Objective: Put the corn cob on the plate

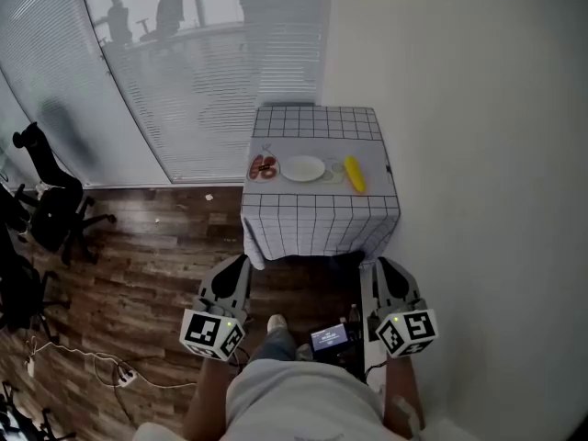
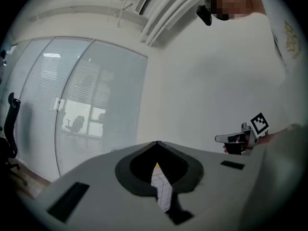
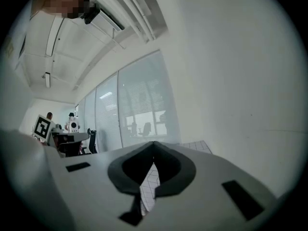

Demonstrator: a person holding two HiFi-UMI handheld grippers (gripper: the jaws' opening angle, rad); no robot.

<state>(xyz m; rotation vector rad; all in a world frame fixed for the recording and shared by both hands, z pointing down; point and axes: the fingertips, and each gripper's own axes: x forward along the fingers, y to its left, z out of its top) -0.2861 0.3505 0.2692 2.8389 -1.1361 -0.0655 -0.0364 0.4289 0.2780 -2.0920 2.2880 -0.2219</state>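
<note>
Left claw (image 1: 241,263) and right claw (image 1: 378,265) side by side before the body, level, jaws together and empty.

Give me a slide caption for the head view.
Corn cob beside the plate on the checked table; left claw and right claw shut, well short.

White grippers (image 1: 241,261) (image 1: 384,264); b/w marker cubes (image 1: 213,332)

Corn cob (image 1: 354,174) R of plate (image 1: 302,168), both on table (image 1: 317,122)
</note>
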